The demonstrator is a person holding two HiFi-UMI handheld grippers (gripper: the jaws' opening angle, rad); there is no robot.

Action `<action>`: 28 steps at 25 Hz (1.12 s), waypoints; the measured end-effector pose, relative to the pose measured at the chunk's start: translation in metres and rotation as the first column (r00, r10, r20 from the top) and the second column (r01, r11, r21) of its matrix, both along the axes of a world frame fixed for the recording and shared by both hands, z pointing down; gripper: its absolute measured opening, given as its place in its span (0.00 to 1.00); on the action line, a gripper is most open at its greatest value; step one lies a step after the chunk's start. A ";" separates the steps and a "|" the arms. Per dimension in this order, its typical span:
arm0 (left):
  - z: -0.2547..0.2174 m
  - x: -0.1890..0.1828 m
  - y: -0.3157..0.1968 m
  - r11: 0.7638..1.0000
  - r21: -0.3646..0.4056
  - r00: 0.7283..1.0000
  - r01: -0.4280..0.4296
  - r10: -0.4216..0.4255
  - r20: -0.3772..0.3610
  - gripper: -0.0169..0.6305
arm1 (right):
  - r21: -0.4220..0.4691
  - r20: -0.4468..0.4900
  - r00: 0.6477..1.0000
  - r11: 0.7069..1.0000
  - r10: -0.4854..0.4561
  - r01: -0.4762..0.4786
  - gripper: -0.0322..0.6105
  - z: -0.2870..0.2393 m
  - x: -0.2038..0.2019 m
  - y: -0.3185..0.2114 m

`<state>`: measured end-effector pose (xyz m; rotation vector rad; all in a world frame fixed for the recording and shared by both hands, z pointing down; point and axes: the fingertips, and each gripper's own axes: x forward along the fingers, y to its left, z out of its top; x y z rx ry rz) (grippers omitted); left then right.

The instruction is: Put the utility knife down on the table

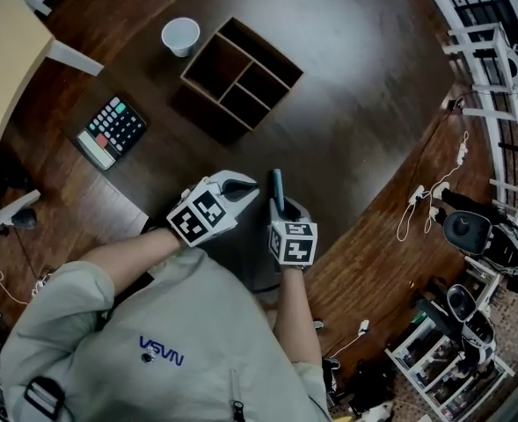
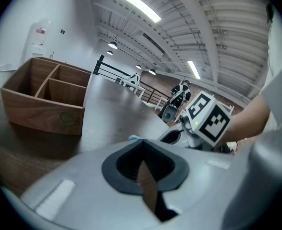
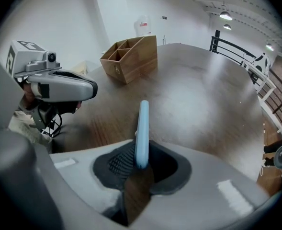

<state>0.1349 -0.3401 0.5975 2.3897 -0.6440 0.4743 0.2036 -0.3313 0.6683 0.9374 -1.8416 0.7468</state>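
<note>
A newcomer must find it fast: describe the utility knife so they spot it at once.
Start at the dark wooden table and its compartmented wooden box. Nearer the person, two grippers hang side by side. The utility knife is the slim pale-blue bar clamped in the right gripper; the left gripper is shut, empty.

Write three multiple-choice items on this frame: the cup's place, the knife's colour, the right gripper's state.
1. The white cup stands: A. inside the wooden organizer; B. on the table beside the organizer; C. upturned on the organizer.
2. The utility knife is: A. red; B. yellow; C. light blue.
3. The right gripper is: A. open, empty; B. shut on the utility knife; C. shut, empty.
Key: 1 B, it sits on bare wood, clear of the organizer; 2 C, its pale blue body shows in the right gripper view; 3 B, the pads clamp the knife's end.
</note>
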 end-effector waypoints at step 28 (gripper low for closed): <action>-0.041 -0.041 0.102 0.957 0.115 0.963 0.265 -0.268 0.010 0.03 | 0.381 0.343 0.938 0.907 0.042 -0.180 0.17 -0.111 -0.002 0.084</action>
